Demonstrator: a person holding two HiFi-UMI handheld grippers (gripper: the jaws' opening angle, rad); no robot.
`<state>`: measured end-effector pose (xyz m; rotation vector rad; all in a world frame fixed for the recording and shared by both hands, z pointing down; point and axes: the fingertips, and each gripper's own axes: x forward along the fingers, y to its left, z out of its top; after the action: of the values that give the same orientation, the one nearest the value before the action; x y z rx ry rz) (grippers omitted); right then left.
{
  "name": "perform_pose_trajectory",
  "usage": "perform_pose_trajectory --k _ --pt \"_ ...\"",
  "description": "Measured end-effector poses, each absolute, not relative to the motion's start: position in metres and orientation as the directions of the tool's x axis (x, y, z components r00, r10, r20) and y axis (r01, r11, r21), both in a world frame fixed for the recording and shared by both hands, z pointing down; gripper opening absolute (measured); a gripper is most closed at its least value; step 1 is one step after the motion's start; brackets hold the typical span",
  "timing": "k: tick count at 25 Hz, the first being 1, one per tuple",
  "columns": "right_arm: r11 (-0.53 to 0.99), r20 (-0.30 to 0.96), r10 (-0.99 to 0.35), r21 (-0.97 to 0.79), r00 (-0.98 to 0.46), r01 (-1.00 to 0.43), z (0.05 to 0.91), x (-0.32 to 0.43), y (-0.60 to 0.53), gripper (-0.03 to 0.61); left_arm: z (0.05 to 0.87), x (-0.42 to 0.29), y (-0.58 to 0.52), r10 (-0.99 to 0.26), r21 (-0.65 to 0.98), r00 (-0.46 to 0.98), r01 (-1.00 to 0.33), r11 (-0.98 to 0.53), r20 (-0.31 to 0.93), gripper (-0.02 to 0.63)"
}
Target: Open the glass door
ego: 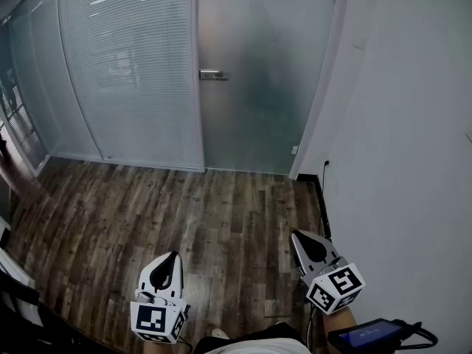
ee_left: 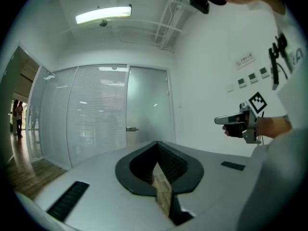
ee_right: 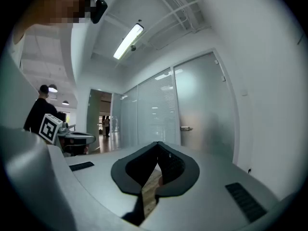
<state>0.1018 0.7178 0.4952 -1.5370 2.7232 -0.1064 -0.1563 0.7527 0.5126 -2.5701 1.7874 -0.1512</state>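
Observation:
The frosted glass door (ego: 251,87) stands closed at the far end of the floor, with its metal handle (ego: 212,74) on its left edge. The left gripper view has the door (ee_left: 147,105) and handle (ee_left: 131,129) straight ahead; the right gripper view has the door (ee_right: 207,109) and handle (ee_right: 186,128) slightly to the right. My left gripper (ego: 175,255) and right gripper (ego: 295,234) are held low and level, far back from the door. Each has its jaws together with nothing between them, as the left gripper (ee_left: 157,143) and right gripper (ee_right: 157,143) show in their own views.
A glass partition with blinds (ego: 125,65) runs left of the door. A white wall (ego: 398,124) closes the right side, with a black cable (ego: 324,198) at its base. Dark wood floor (ego: 184,212) lies between me and the door. A person (ee_right: 41,114) stands to the left.

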Motion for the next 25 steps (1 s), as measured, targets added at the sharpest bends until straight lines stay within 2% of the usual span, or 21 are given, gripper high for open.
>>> perform_pose_trajectory --k 6,14,25 --pt "0.515 0.055 -0.852 -0.09 -0.521 -0.852 0.509 0.064 0.703 0.002 0.52 -0.197 0.738 -0.938 -0.053 0.339 -0.938 -0.343 0.073 -0.002" --pt "0.529 0.041 -0.844 -0.095 -0.534 -0.843 0.507 0.051 0.64 0.002 0.526 -0.214 0.689 -0.947 -0.038 0.309 -0.949 -0.314 0.088 -0.002" --pt "0.553 0.035 -0.827 -0.131 -0.562 -0.823 0.506 0.101 0.491 0.002 0.511 -0.165 0.551 -0.954 -0.039 0.279 -0.958 -0.285 0.106 -0.002"
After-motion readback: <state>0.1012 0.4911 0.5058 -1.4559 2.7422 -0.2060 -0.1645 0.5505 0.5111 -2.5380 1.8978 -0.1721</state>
